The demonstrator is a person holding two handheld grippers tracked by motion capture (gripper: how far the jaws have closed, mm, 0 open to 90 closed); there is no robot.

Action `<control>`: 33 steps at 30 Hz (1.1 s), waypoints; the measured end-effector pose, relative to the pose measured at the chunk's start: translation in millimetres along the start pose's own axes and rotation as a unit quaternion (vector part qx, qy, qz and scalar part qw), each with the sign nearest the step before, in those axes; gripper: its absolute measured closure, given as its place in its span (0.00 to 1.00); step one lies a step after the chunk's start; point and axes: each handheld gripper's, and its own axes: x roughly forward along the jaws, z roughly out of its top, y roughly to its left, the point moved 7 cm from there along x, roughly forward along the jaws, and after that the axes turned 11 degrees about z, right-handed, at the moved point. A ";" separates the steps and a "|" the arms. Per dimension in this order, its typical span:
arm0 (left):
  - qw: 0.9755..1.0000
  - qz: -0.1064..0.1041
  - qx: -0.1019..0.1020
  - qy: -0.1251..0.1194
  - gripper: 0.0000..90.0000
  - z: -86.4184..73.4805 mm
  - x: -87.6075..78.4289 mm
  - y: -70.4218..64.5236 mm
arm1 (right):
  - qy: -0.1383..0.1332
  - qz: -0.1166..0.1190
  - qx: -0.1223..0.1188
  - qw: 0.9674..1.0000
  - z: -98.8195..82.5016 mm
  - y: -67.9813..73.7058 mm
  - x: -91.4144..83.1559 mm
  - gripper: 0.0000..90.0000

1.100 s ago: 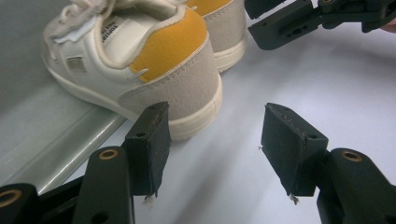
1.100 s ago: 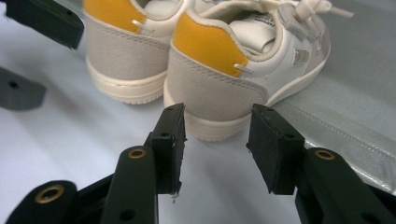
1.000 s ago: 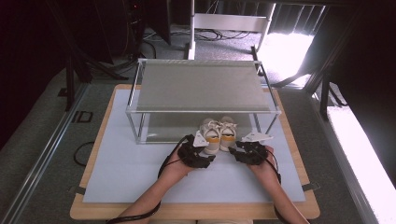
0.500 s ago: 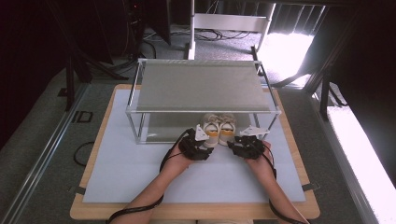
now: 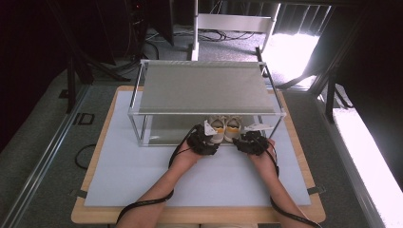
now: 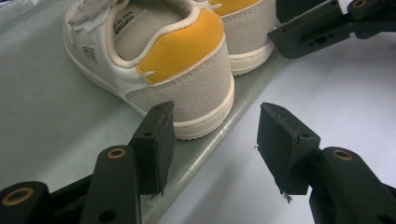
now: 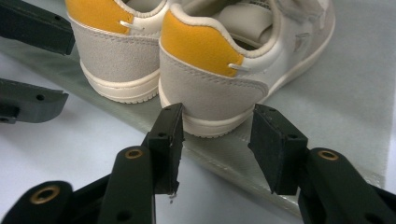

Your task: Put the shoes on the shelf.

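A pair of small cream shoes with orange heel tabs stands on the rack's lower shelf (image 5: 164,132), heels at its front edge. Behind the left shoe (image 5: 217,128) (image 6: 187,60) my left gripper (image 5: 207,137) (image 6: 215,135) is open, the heel just ahead of its left jaw. My right gripper (image 5: 248,138) (image 7: 217,135) is open too and its jaws have just been opening. The heel of the right shoe (image 5: 233,127) (image 7: 210,84) sits right at its fingertips, with the pads apart from it.
The metal-framed rack has a grey top shelf (image 5: 204,88) over the shoes, on a pale mat (image 5: 142,180) covering a wooden table. In each gripper view the other gripper's jaws (image 6: 317,28) (image 7: 32,32) show close beside. Cables trail from both hands toward the near edge.
Both hands have moved away from the person toward the rack. The shoes have gone further in under the top shelf.
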 end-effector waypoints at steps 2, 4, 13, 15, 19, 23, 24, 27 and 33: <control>1.000 0.001 0.001 0.000 0.51 2.2 3.0 -0.5 | 0.000 -0.006 0.001 1.000 0.2 -2.7 -0.2 0.60; 1.000 0.003 0.003 0.003 0.51 4.7 5.8 -1.1 | 0.000 -0.008 0.000 1.000 0.2 -5.5 -0.5 0.59; 1.000 -0.015 -0.017 0.001 0.49 7.9 9.6 -3.7 | -0.009 -0.003 0.003 1.000 -1.1 -5.1 -9.8 0.48; 1.000 -0.015 -0.018 0.001 0.47 6.3 8.0 -3.7 | -0.017 0.001 -0.004 1.000 -1.3 -3.3 -12.0 0.43; 0.999 -0.021 -0.031 -0.008 0.35 3.2 1.1 -6.5 | -0.027 -0.010 -0.019 0.999 -4.8 -0.6 -16.8 0.32; 0.999 -0.016 -0.032 -0.013 0.21 0.1 -7.9 -9.0 | -0.022 0.015 -0.023 0.999 -12.2 7.0 -20.2 0.24; 0.999 -0.013 -0.030 -0.018 0.17 -0.3 -10.3 -9.0 | -0.022 0.017 -0.026 0.999 -13.6 8.0 -20.8 0.22; 0.999 -0.007 -0.024 -0.028 0.14 -3.3 -17.3 -8.8 | -0.020 0.024 -0.024 0.999 -19.4 11.2 -23.5 0.15; 0.999 0.001 -0.023 -0.034 0.09 -18.0 -29.4 -4.3 | -0.036 0.021 -0.031 0.999 -31.3 11.1 -33.1 0.15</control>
